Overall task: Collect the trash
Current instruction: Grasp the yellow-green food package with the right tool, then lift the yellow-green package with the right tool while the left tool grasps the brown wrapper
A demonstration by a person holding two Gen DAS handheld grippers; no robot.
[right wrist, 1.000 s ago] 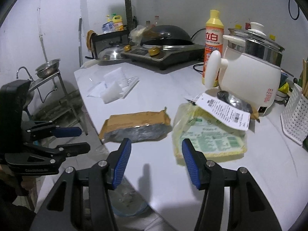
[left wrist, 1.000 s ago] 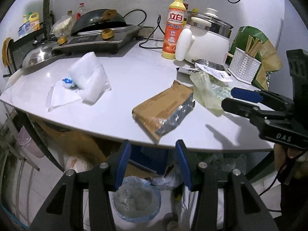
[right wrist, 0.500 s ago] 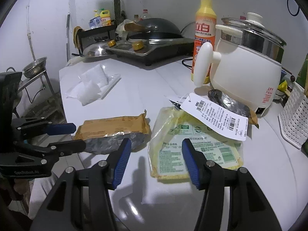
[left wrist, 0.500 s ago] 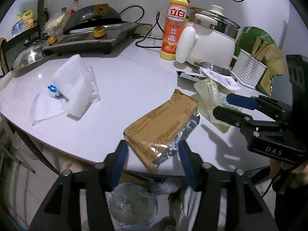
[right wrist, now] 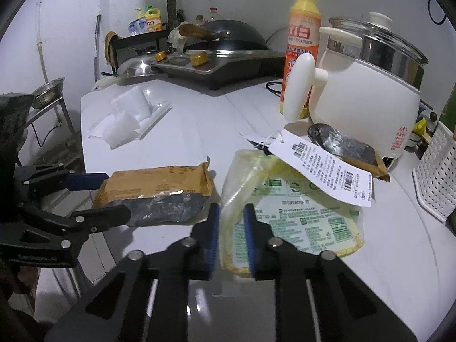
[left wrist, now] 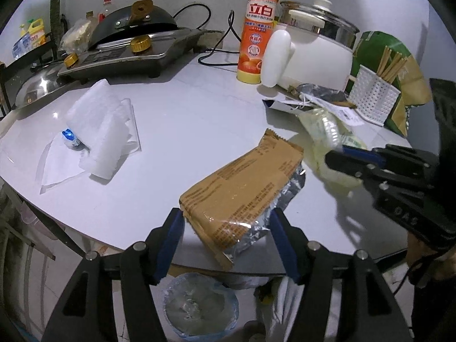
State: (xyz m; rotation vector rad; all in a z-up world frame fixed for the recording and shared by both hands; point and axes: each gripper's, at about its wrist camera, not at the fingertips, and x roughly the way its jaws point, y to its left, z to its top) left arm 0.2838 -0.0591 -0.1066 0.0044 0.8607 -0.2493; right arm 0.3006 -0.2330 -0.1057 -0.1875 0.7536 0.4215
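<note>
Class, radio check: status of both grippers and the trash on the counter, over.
Left gripper opening, astride brown foil wrapper, not gripping. Right gripper closing on yellow plastic bag. White paper tag lies on the bag.

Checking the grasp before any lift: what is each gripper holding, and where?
Right gripper, closing, pinches the yellow plastic bag at its near-left edge. Left gripper holds nothing; jaws opening around the brown packet.

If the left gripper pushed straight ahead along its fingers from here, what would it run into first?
The brown foil packet. Its near end already lies between the open, still widening fingers of the left gripper, at the edge of the white table. Depth is hard to judge, but nothing else sits closer in that line.
</note>
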